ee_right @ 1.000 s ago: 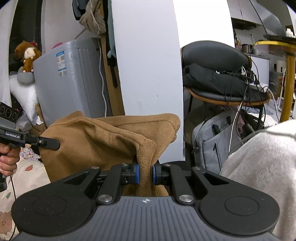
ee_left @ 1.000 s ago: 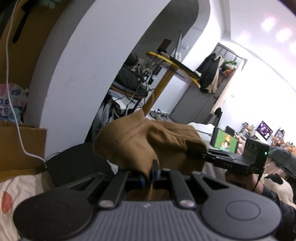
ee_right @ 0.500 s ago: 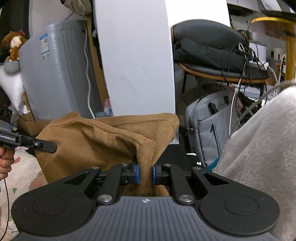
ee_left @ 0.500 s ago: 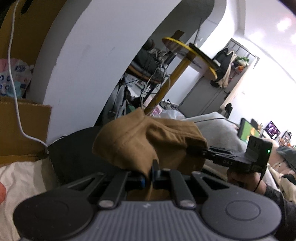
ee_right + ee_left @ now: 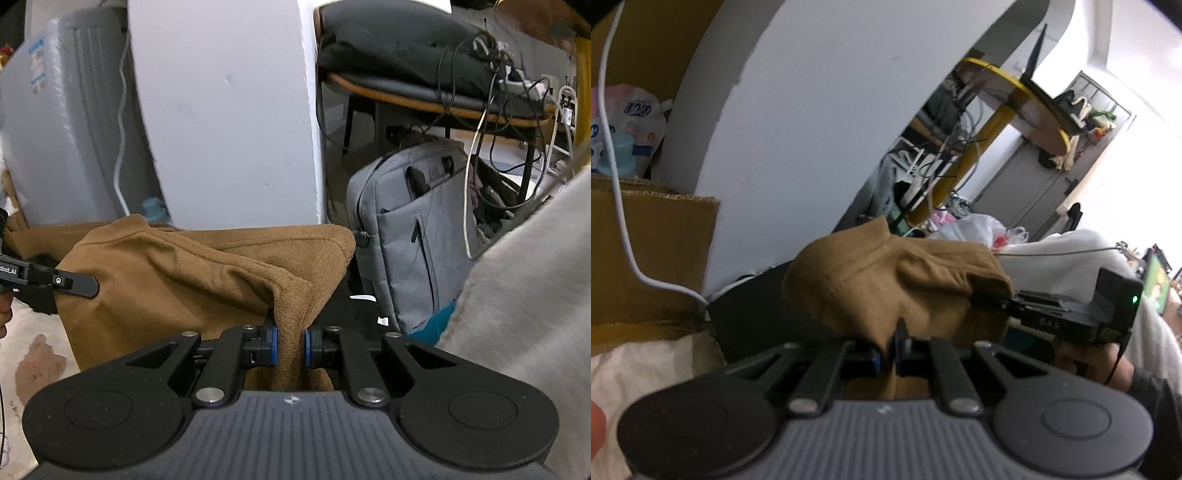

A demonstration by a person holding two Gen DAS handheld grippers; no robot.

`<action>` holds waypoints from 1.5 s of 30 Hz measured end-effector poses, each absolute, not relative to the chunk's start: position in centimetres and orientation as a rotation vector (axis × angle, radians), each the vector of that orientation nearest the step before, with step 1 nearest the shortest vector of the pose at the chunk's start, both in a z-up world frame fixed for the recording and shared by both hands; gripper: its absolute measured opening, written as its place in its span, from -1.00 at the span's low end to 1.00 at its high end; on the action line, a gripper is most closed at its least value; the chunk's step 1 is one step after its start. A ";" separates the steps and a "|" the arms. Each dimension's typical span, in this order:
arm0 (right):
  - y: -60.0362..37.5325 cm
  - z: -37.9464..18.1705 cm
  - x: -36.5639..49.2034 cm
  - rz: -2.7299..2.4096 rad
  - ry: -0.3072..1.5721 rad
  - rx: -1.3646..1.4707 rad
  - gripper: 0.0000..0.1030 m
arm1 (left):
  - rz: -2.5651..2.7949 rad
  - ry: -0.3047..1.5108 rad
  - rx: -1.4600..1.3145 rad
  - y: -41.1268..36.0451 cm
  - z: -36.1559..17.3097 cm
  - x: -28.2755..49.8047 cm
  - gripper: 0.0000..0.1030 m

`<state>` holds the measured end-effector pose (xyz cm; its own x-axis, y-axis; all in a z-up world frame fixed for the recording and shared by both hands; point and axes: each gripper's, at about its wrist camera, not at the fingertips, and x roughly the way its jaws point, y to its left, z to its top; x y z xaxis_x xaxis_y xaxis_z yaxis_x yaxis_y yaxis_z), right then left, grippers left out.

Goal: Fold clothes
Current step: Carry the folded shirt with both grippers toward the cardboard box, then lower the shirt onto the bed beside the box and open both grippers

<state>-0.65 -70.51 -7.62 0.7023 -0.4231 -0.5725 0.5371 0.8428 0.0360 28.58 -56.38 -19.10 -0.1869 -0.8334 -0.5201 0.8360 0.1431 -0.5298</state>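
- Left wrist view, far left: a cardboard box [image 5: 653, 258] with a white cable [image 5: 617, 192] hanging across it, and a pale printed bedsheet [image 5: 646, 365] below.
- Centre: the left claw [image 5: 890, 350] is pinched nearly closed on a fold of the brown garment [image 5: 886, 284], which bunches up in front of it, held off the bed.
- Right: the right claw [image 5: 990, 301] bites the garment's other end, with a hand [image 5: 1086, 365] under its body; a round yellow-rimmed desk [image 5: 1027, 107] stands behind.
- Right wrist view, far left: a finger of the left claw [image 5: 74, 282] grips the brown garment [image 5: 184, 280] at its left edge.
- Centre: the right claw [image 5: 290, 347] is narrow, clamped on a thick fold of cloth; a white pillar [image 5: 229, 110] rises behind.
- Right: a grey backpack [image 5: 413, 236] stands on the floor, and a grey fleece [image 5: 535, 295] fills the edge.
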 end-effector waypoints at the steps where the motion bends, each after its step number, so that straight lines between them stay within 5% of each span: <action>1: -70.9 -7.9 -0.3 -0.538 0.590 0.205 -0.74 | -1.488 0.931 0.007 -56.9 -19.8 29.2 -0.86; 20: -78.6 -16.1 7.8 -0.538 0.786 0.191 -0.73 | -1.331 0.989 0.006 -61.0 -29.0 35.9 -0.80; 23: -79.2 -17.3 9.0 -0.578 0.821 0.200 -0.52 | -1.259 1.020 -0.004 -60.7 -29.9 36.9 -0.70; 25: -79.0 -16.7 9.3 -0.625 0.827 0.189 -0.28 | -1.253 1.010 0.001 -60.1 -29.2 36.9 -0.70; 28: -78.0 -15.1 9.1 -0.666 0.804 0.154 -0.26 | -1.236 0.978 0.040 -59.6 -28.2 36.7 -0.63; 31: -77.3 -13.5 8.9 -0.665 0.801 0.100 -0.26 | -1.186 0.927 0.057 -59.3 -26.9 37.2 -0.31; 40: -77.5 -12.8 8.6 -0.687 0.823 0.147 -0.27 | -1.167 1.000 0.053 -61.0 -28.8 37.6 -0.32; 41: -77.7 -13.2 8.8 -0.684 0.825 0.152 -0.38 | -1.165 0.992 0.064 -61.3 -29.5 37.6 -0.46; 42: -77.8 -13.5 8.9 -0.681 0.827 0.156 -0.74 | -1.163 0.985 0.073 -61.7 -30.1 37.6 -0.51; 45: -78.4 -15.1 9.8 -0.696 0.852 0.118 -0.84 | -1.158 0.986 0.084 -62.2 -31.6 37.8 -0.62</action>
<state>9.78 -78.40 -15.08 0.4542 -0.5171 -0.7254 0.6077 0.7753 -0.1722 37.79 -62.19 -31.60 0.0507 -0.7257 -0.6861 0.7933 0.4466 -0.4137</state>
